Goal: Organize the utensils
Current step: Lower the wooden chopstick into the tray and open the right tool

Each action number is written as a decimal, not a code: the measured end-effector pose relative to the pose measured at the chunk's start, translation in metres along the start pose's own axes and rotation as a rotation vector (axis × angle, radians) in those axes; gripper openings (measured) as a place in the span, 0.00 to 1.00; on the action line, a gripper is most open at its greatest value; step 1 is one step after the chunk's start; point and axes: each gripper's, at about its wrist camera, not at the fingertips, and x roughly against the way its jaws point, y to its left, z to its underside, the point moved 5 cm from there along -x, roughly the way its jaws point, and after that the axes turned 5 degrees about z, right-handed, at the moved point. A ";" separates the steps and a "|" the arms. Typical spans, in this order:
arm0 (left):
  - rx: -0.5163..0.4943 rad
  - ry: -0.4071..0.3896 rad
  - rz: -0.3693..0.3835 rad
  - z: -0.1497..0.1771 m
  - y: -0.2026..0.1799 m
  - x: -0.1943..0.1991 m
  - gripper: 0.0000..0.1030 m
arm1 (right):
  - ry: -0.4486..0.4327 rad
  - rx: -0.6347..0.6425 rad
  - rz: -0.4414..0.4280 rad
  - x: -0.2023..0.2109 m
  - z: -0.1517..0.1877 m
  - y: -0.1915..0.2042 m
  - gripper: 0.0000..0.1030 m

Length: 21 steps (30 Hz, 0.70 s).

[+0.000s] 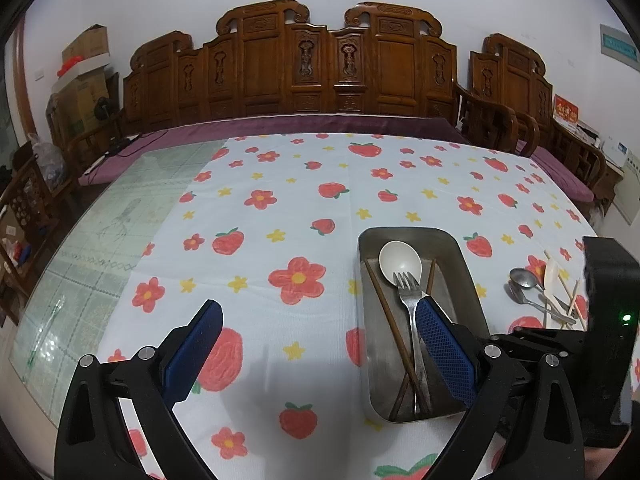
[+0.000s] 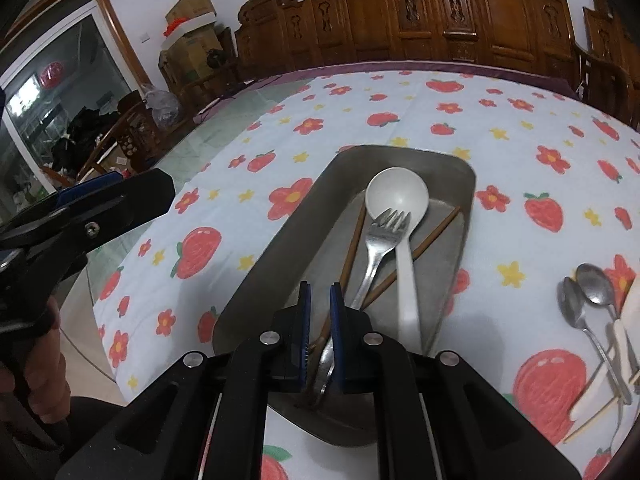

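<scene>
Both views close, angled down, sharing tray [image 1: 448, 236]

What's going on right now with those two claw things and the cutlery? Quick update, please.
Left gripper open, empty. Right gripper nearly closed over tray, nothing visibly gripped. Fork, white spoon, chopsticks in tray. Spoons remain outside.

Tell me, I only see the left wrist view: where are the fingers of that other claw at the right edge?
Observer: The right claw hangs over the near end of the metal tray, fingers nearly together with a narrow gap.
Operator: Is it holding anything?
Observer: It seems not; the fork handle lies just under its pads, resting in the tray.
Operator: Does the white spoon have a handle?
Observer: Yes, the white spoon has a long straight one, lying beside the fork.
</scene>
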 end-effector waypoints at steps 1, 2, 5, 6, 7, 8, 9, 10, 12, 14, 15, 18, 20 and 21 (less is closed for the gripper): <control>0.000 0.000 0.001 0.000 0.000 0.000 0.91 | -0.008 0.003 0.004 0.004 0.000 -0.002 0.12; 0.000 0.000 0.006 0.000 -0.001 0.000 0.91 | -0.019 0.007 0.006 0.010 0.000 -0.005 0.12; -0.009 0.000 0.020 0.001 -0.008 0.000 0.91 | -0.047 0.026 0.035 0.028 0.001 -0.017 0.12; -0.010 -0.001 0.030 0.001 -0.012 0.000 0.91 | -0.056 0.032 0.045 0.033 0.002 -0.020 0.12; -0.009 -0.003 0.041 0.001 -0.015 0.000 0.91 | -0.067 0.040 0.060 0.041 0.004 -0.026 0.12; -0.007 -0.001 0.061 0.001 -0.021 -0.001 0.91 | -0.075 0.047 0.075 0.048 0.006 -0.031 0.12; -0.009 0.000 0.079 0.001 -0.026 -0.001 0.91 | -0.084 0.054 0.094 0.057 0.010 -0.039 0.16; -0.011 -0.001 0.090 0.001 -0.031 -0.001 0.91 | -0.089 0.058 0.108 0.064 0.013 -0.046 0.18; -0.019 0.003 0.113 0.002 -0.043 -0.003 0.91 | -0.096 0.061 0.144 0.079 0.020 -0.062 0.18; -0.032 0.006 0.135 0.004 -0.056 -0.003 0.91 | -0.100 0.052 0.184 0.096 0.028 -0.083 0.18; -0.037 0.006 0.146 0.005 -0.062 -0.004 0.91 | -0.101 0.046 0.198 0.102 0.032 -0.091 0.18; -0.054 0.008 0.192 0.008 -0.084 -0.003 0.91 | -0.106 0.028 0.246 0.121 0.045 -0.115 0.22; -0.071 0.008 0.213 0.011 -0.098 -0.002 0.91 | -0.099 0.018 0.285 0.131 0.055 -0.135 0.26; -0.077 0.010 0.222 0.012 -0.104 -0.003 0.91 | -0.093 0.012 0.296 0.133 0.058 -0.142 0.27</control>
